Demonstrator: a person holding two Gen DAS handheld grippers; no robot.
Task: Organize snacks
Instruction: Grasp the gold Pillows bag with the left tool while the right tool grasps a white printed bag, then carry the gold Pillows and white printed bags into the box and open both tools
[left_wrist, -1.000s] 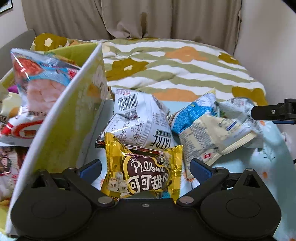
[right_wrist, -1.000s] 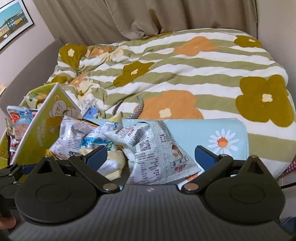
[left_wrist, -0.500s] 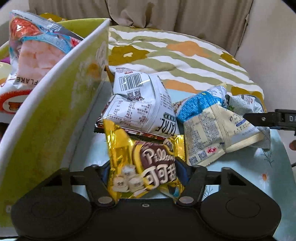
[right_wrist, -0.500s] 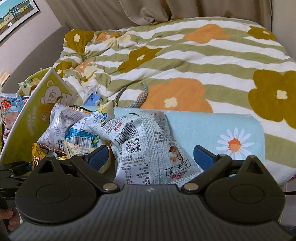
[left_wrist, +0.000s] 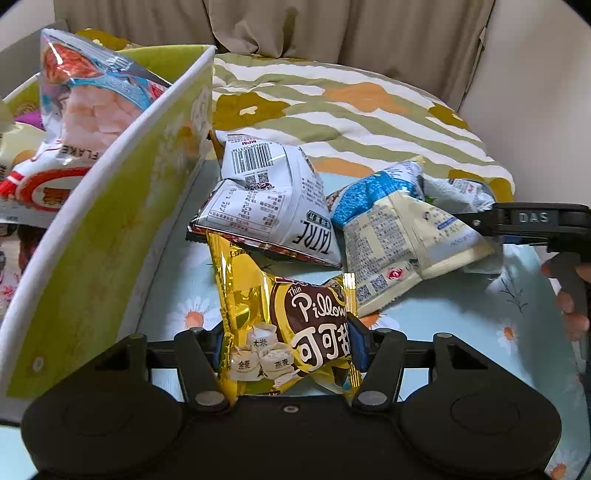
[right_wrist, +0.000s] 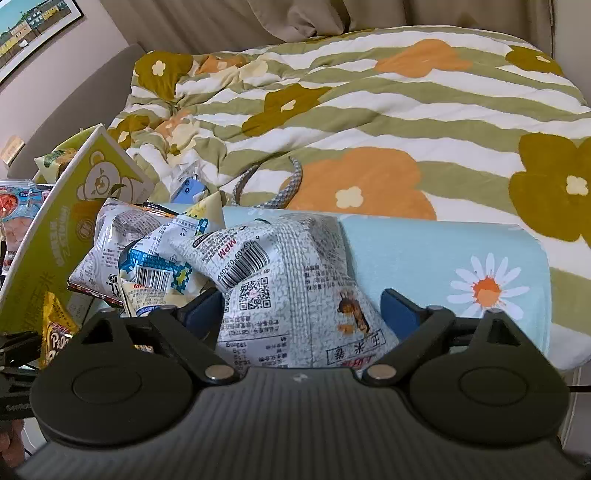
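My left gripper is shut on a gold Pillows snack bag and holds it just above the blue daisy cloth. The gold bag also shows at the left edge of the right wrist view. Behind it lie a white Tatre bag and a blue and cream bag. My right gripper is open around a grey-white corn snack bag, fingers on both sides of it. The green box at left holds a shrimp flake bag.
The cloth lies on a bed with a striped flower quilt. A blue phone and a grey cord lie beyond the bags. The box wall stands left of the pile. Curtains hang behind.
My left gripper shut on the gold Pillows bag and lifted it slightly. My right gripper moved forward so the grey-white bag sits between its open fingers.
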